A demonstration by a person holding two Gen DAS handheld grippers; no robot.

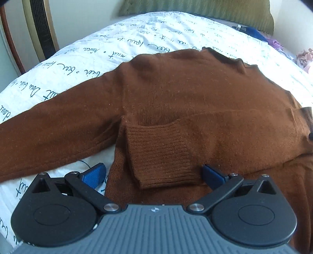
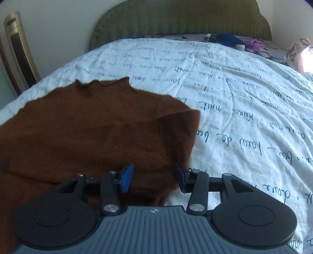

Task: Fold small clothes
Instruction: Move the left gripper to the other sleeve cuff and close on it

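The sweater's (image 1: 176,97) unfolded sleeve (image 1: 58,127) runs leftward, nearest the wide-spread left tool (image 1: 154,173); the right tool (image 2: 154,177), half-spread, seemingly grips nothing.

Both wrist cams angle down the bed toward the green padded headboard (image 2: 180,17), close over the brown knit sweater (image 1: 176,93). Left sits over its folded cuff, right at its edge. Shared: sweater, script-printed white quilt (image 2: 244,101).
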